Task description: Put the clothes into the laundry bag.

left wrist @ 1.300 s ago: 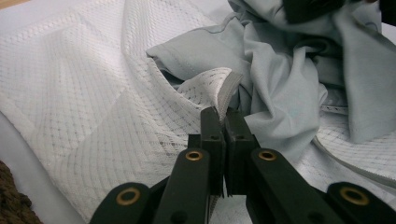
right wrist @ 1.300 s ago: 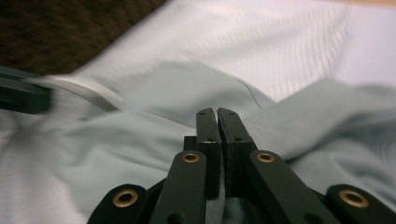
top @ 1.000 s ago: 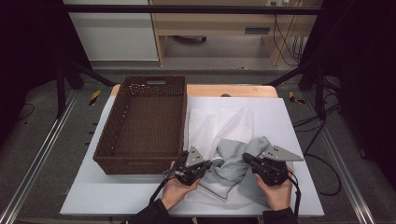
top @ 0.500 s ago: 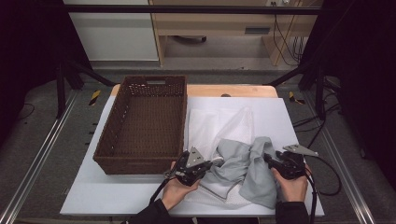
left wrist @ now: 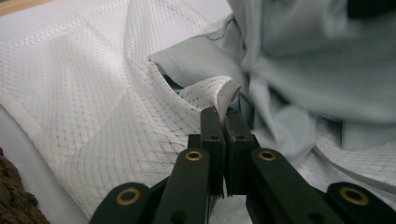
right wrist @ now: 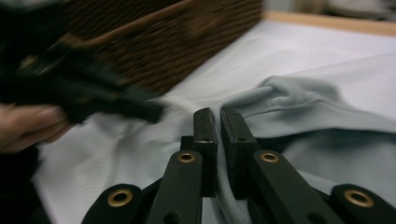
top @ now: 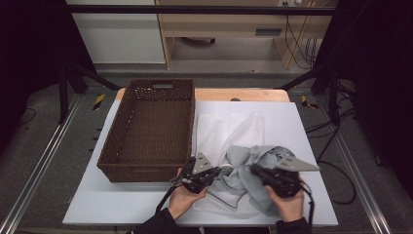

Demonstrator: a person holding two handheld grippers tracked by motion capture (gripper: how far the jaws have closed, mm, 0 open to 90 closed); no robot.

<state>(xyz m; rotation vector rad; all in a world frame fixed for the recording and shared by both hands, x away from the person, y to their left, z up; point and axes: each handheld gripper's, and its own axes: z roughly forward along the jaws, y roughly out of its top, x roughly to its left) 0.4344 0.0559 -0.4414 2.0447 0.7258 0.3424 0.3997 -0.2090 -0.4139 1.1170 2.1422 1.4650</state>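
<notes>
A crumpled grey garment [top: 263,155] lies on a white mesh cloth [top: 219,131] spread right of the brown wicker basket [top: 141,171]. My left gripper [top: 216,171] is shut on a raised edge of the mesh cloth [left wrist: 93,93], and the fold sticks up past its tips [left wrist: 219,112]. Beside it, the grey garment [left wrist: 303,60] is heaped. My right gripper [top: 254,169] has just been closing; its jaws [right wrist: 215,114] now stand almost together with a fold of the grey garment [right wrist: 327,121] between them. In the right gripper view the left gripper [right wrist: 93,95] and its hand look blurred.
The basket [right wrist: 163,42] stands on the white tabletop [top: 302,122], close to my left gripper, and its corner [left wrist: 14,205] shows beside the mesh cloth. Black frame rails run along both sides of the table. Cables trail from each gripper toward the person.
The right gripper swung out to the right with the garment pulled wider, then came back left onto the bunched grey fabric. The left gripper has stayed put.
</notes>
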